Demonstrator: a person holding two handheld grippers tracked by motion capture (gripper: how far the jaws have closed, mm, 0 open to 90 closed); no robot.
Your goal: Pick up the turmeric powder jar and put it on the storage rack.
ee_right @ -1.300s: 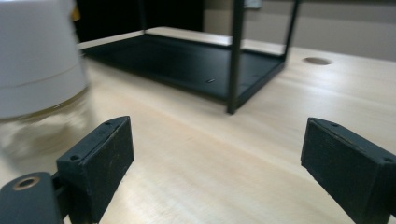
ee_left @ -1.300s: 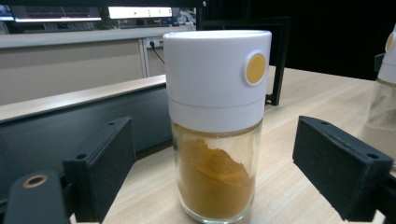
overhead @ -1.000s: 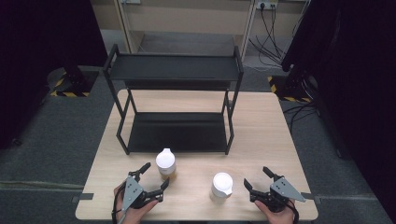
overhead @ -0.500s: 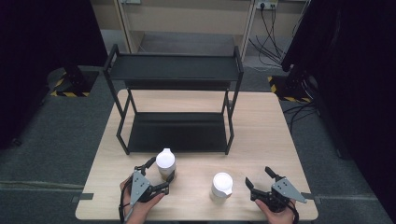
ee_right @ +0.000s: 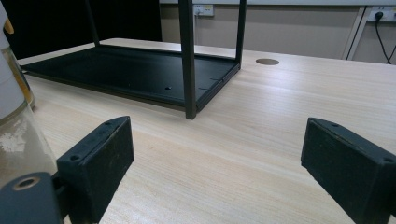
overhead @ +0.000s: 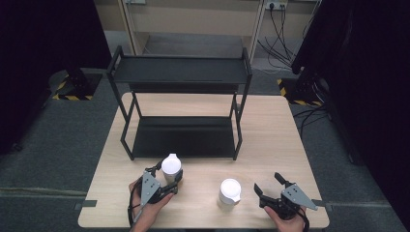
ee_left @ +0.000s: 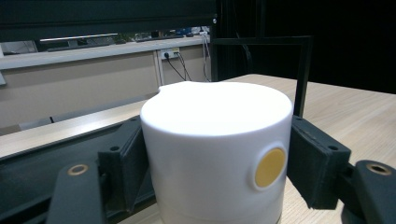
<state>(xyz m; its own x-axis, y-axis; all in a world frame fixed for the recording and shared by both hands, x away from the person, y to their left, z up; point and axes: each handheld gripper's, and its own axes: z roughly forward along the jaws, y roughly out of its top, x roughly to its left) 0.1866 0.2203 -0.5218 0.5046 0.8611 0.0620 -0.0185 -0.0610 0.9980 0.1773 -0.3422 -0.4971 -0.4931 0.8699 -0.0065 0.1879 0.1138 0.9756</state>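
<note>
Now my left gripper (overhead: 167, 180) has just been closing, and the jaws stand clamped on the white cap of the near-left bottle (overhead: 171, 166); in the left gripper view both black pads (ee_left: 122, 172) press flat against the cap's sides, with its round yellow spot (ee_left: 270, 167) facing the lens. A second ago this gripper sat wide apart a little short of the bottle; since then it has slid in around the cap and shut on it. The bottle stands upright on the wooden table (overhead: 270, 130), just in front of the lower shelf of the black two-tier rack (overhead: 181, 137), near the rack's left front leg. That grip means, as I judge it, the pick is made, and the next step is to lift the bottle and carry it onto a shelf.

My right gripper (overhead: 270, 191) has not moved; its jaws stand wide apart with nothing between them, only bare tabletop ahead in the right gripper view; it rests near the table's front edge, just beside the second white-capped bottle (overhead: 229, 191), which stands untouched at its left. I expect that one to go next.
</note>
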